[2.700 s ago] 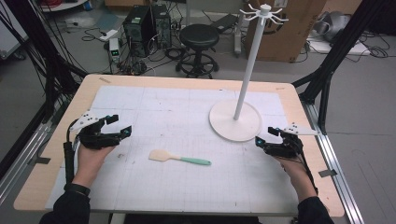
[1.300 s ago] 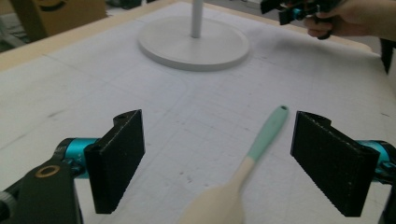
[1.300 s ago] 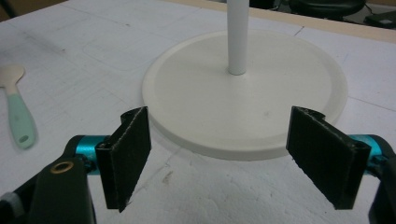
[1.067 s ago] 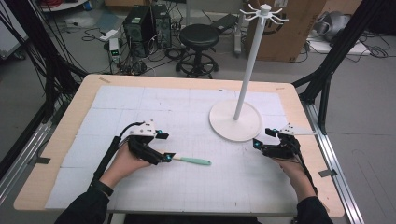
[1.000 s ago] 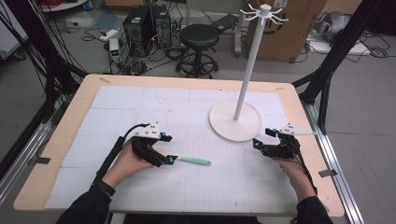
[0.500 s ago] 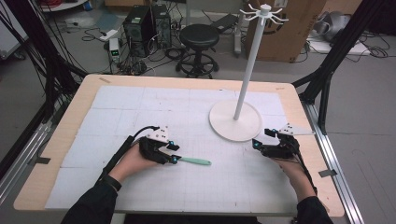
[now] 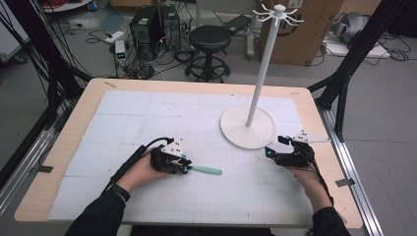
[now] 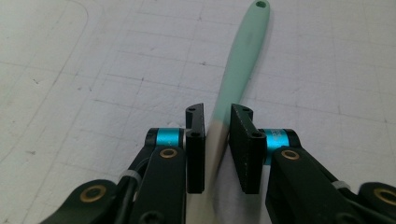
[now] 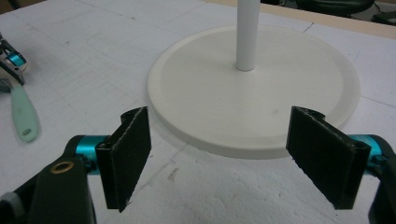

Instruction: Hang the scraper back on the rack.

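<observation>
A spatula with a mint-green handle [image 7: 206,170] and a cream blade lies on the white mat at front centre. My left gripper [image 7: 184,167] is low over it. In the left gripper view the jaws sit tight on both sides of the spatula's neck [image 8: 243,60], where cream turns to green; the left gripper [image 8: 217,112] hides the blade. My right gripper [image 7: 274,146] rests on the mat at the right. The right gripper [image 9: 220,114] is wide open with nothing between its jaws, and faces the white stand's round base [image 9: 252,93]. The spatula handle [image 9: 21,116] lies far left in that view.
The white stand [image 7: 247,128] has a tall pole with hooks at its top [image 7: 278,12]. The gridded white mat [image 7: 147,113] covers the wooden table [image 7: 69,123]. Beyond the table's far edge stand a black stool [image 7: 210,39], computers and cables.
My left gripper came from the table's left side rightward to the spatula and now sits over its blade, jaws tight on the neck. The right gripper has stayed put.
</observation>
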The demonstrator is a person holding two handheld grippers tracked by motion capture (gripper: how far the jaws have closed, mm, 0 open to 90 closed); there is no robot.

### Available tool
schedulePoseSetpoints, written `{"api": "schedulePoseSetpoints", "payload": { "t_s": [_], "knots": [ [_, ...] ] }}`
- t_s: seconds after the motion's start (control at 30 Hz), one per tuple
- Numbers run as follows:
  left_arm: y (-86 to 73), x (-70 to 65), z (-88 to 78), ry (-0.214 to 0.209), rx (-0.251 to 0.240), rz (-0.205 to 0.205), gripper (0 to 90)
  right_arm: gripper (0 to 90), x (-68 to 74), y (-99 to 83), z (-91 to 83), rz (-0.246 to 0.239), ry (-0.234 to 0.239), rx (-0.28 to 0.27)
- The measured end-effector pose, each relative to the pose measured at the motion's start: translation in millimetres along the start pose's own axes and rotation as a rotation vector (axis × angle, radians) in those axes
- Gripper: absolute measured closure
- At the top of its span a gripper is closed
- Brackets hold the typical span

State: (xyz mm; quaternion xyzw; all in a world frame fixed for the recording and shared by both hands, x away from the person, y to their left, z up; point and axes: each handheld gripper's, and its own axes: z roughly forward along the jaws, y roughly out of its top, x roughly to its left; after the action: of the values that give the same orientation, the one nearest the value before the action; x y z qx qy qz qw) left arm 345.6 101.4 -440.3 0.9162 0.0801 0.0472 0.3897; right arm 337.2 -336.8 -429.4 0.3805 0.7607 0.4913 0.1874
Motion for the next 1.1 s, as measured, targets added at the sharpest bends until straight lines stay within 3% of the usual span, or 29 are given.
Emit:
{"api": "schedulePoseSetpoints", "payload": {
  "t_s": [0.07, 0.2, 0.43, 0.6, 0.63, 0.67, 0.7, 0.77, 0.83, 0.87, 0.9, 0.97, 1.0, 1.03, 1.07, 1.1],
  "knots": [
    [-0.7, 1.3, 0.0, -0.007, -0.005, -0.004, 77.3, 21.3, 0.4, 0.2, -0.2, -0.002, 0.0, 0.0],
    [0.7, -1.5, 0.0, 0.009, 0.005, 0.038, 77.0, 21.3, 0.3, 0.4, -0.2, -0.006, 0.001, -0.003],
    [2.4, -4.4, -0.2, 0.02, 0.013, 0.04, 79.1, 21.3, 1.9, 0.8, 1.5, -0.007, 0.007, 0.004],
    [5.0, -7.2, -2.1, 0.041, 0.027, 0.016, 81.1, 21.4, -1.1, 1.5, -0.3, 0.004, 0.003, -0.007],
    [4.8, -6.0, -4.3, 0.039, 0.025, 0.005, 81.1, 21.3, -1.9, 1.3, -0.9, 0.008, 0.0, -0.007],
    [4.8, -3.0, -10.3, 0.048, 0.004, -0.041, 81.1, 21.4, -2.1, 1.3, -1.6, 0.014, 0.001, -0.007],
    [4.8, -3.0, -10.3, 0.048, 0.004, -0.041, 81.1, 21.3, -2.1, 1.4, -1.9, 0.014, 0.003, -0.008],
    [7.0, 2.2, -26.6, 0.06, -0.054, -0.117, 81.2, 21.3, -1.2, 1.7, -1.9, 0.01, 0.005, -0.011],
    [8.5, 3.3, -31.4, 0.064, -0.067, -0.134, 81.2, 21.4, -0.8, 1.7, -0.6, -0.001, 0.008, -0.011],
    [14.4, 5.1, -45.6, 0.07, -0.107, -0.188, 81.2, 21.3, -0.2, 1.6, 0.1, -0.001, 0.008, -0.009],
    [14.4, 5.1, -45.6, 0.07, -0.107, -0.188, 81.2, 21.4, -0.1, 1.5, 0.7, -0.002, 0.013, -0.007],
    [24.9, 7.2, -60.4, 0.068, -0.135, -0.231, 81.2, 21.4, -0.1, 1.4, 1.1, 0.0, 0.015, -0.005],
    [38.1, 9.6, -75.5, 0.071, -0.166, -0.252, 81.2, 21.4, -0.2, 1.4, 1.0, 0.0, 0.014, -0.006],
    [38.1, 9.6, -75.5, 0.071, -0.166, -0.252, 81.1, 21.4, -0.2, 1.5, 0.7, 0.002, 0.014, -0.006],
    [52.5, 12.4, -89.8, 0.07, -0.206, -0.27, 81.1, 21.4, -0.3, 1.6, 0.3, 0.004, 0.013, -0.006],
    [52.5, 12.4, -89.8, 0.07, -0.206, -0.27, 81.1, 21.4, -0.3, 1.7, 0.2, 0.004, 0.012, -0.011]
  ]
}}
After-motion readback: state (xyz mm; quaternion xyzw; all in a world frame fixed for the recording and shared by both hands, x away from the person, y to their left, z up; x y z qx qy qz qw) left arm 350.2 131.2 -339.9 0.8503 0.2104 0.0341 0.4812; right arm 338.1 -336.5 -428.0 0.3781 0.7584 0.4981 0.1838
